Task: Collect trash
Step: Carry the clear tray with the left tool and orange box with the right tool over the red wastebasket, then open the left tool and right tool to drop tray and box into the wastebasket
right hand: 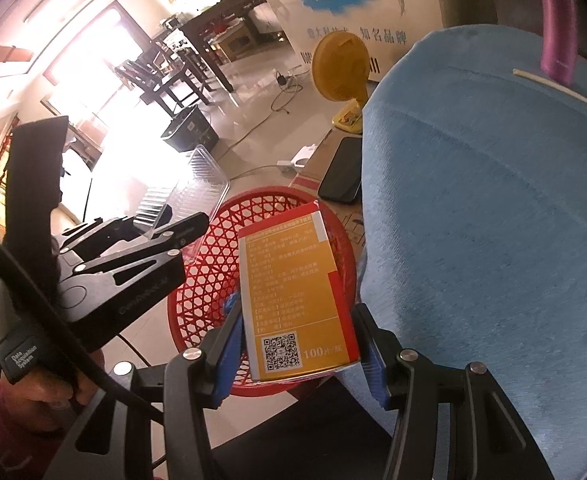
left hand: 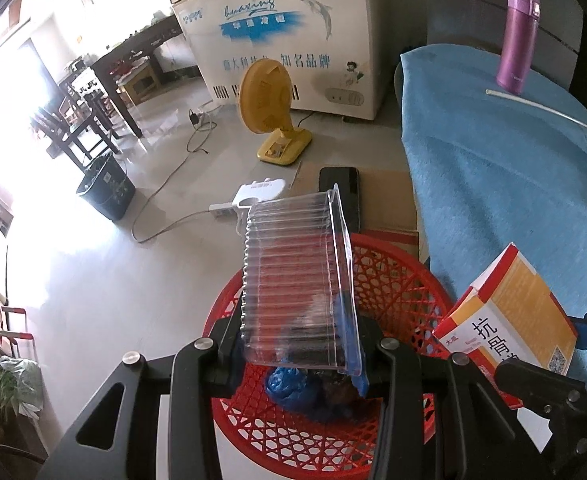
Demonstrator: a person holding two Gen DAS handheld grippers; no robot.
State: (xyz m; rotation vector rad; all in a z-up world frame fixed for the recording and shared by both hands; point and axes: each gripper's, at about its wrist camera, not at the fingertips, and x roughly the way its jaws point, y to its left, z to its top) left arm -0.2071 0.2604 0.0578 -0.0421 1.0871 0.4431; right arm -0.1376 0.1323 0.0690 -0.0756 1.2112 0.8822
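My left gripper point(left hand: 299, 344) is shut on a clear ribbed plastic container point(left hand: 297, 276) and holds it above a red mesh basket point(left hand: 397, 276) on the floor. A blue bag point(left hand: 293, 390) lies inside the basket. My right gripper point(right hand: 299, 344) is shut on an orange and red medicine box point(right hand: 293, 300), held over the basket's point(right hand: 213, 280) right rim. The box also shows at the right of the left wrist view point(left hand: 513, 320). The left gripper with the clear container point(right hand: 197, 188) shows at the left of the right wrist view.
A table with a blue cloth point(left hand: 513, 184) stands to the right, with a purple flask point(left hand: 517, 40) and a white straw point(left hand: 545, 112) on it. On the floor are a yellow fan point(left hand: 273, 112), a black phone point(left hand: 339, 192) on cardboard, a power strip and cables, a dark bin point(left hand: 105, 188), and a white freezer point(left hand: 285, 32).
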